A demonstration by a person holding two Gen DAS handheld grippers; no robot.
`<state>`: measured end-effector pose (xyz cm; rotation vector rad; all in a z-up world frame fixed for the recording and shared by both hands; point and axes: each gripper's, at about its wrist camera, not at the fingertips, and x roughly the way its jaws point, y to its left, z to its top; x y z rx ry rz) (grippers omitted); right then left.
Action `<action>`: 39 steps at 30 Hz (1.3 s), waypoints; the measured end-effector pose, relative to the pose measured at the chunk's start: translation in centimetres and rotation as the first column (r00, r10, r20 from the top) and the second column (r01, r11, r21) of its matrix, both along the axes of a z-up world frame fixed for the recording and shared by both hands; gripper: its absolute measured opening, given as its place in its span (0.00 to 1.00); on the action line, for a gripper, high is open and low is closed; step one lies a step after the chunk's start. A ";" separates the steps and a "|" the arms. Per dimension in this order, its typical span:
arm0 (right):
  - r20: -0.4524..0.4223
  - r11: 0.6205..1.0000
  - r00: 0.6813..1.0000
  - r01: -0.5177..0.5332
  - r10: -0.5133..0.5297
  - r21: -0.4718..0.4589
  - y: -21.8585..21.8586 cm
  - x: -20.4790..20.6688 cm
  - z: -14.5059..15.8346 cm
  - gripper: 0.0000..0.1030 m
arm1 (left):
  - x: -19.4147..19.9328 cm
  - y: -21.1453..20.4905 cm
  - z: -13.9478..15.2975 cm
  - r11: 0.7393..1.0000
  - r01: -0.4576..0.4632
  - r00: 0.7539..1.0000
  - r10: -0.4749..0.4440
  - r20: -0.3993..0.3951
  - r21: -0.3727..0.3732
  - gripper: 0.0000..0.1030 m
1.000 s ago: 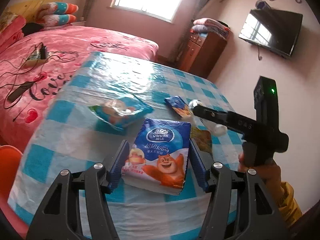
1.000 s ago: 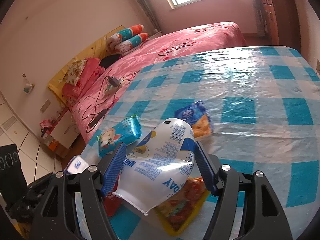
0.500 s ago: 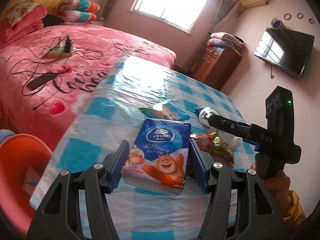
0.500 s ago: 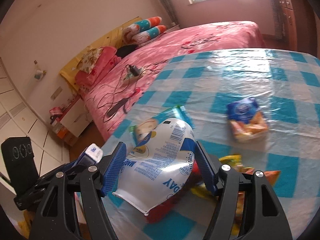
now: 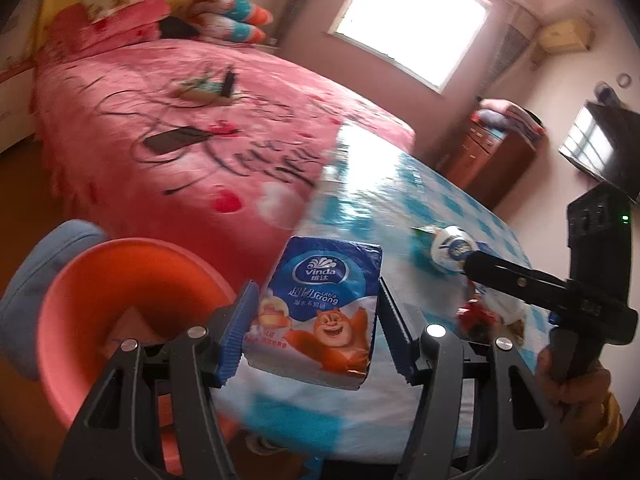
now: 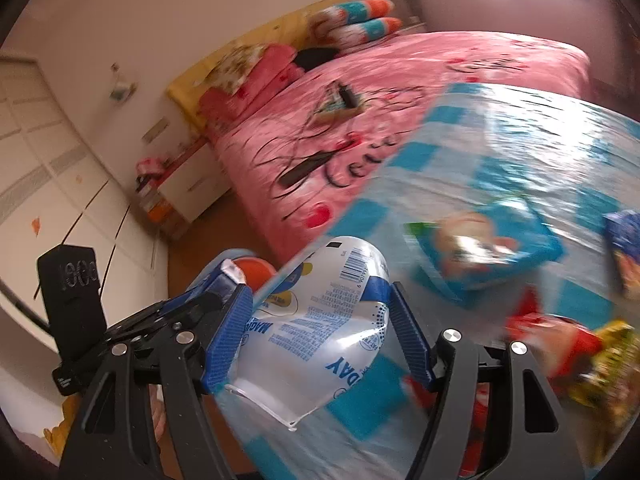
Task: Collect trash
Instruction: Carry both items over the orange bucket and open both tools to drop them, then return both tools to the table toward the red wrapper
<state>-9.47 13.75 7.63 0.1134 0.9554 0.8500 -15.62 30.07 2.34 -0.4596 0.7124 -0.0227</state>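
Note:
My left gripper (image 5: pixel 314 320) is shut on a blue and white Vinda tissue pack (image 5: pixel 320 308) and holds it in the air past the table's left edge, beside an orange bin (image 5: pixel 120 304). My right gripper (image 6: pixel 320 332) is shut on a crushed clear plastic cup (image 6: pixel 316 324) with blue print; it shows in the left wrist view (image 5: pixel 456 250) too, over the table. A light blue snack bag (image 6: pixel 484 248), a dark blue packet (image 6: pixel 626 236) and red and yellow wrappers (image 6: pixel 560 344) lie on the blue checked table (image 6: pixel 500 152).
A pink bed (image 5: pixel 180 120) with cables and a phone stands left of the table. A blue rim (image 5: pixel 36 268) shows behind the orange bin. A wooden dresser (image 5: pixel 492 160) and a wall TV (image 5: pixel 596 148) are at the far right.
Both grippers have swung left, off the middle of the table toward its left edge. The orange bin has come into full view beside the tissue pack. Both grips are unchanged.

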 end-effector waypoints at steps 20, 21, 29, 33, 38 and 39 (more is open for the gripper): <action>-0.023 0.971 0.971 -0.237 0.237 -0.011 14.3 -2.2 -1.2 0.69 | -3.8 9.7 -5.2 0.970 -0.241 0.967 0.238 -0.090 -0.035 0.59; -0.026 0.970 0.970 -0.243 0.242 -0.002 14.8 -2.2 -1.2 0.69 | -3.9 9.9 -5.2 0.968 -0.247 0.966 0.243 -0.092 -0.037 0.59; -0.116 0.979 0.975 -0.179 0.190 0.098 14.8 -0.4 -1.9 0.90 | -4.6 11.1 -6.1 0.954 -0.301 0.947 0.296 -0.124 -0.022 0.78; -0.092 0.986 0.985 -0.136 0.145 0.093 13.0 0.1 -1.4 0.90 | -4.3 10.9 -6.1 0.956 -0.295 0.948 0.292 -0.129 0.001 0.80; -0.054 0.993 0.993 -0.099 0.103 0.070 11.1 0.1 -1.0 0.90 | -3.8 10.3 -6.2 0.958 -0.285 0.949 0.282 -0.143 -0.006 0.81; -0.051 0.993 0.994 -0.093 0.097 0.066 10.7 0.0 -1.0 0.90 | -3.7 10.2 -6.2 0.959 -0.283 0.949 0.279 -0.146 -0.006 0.82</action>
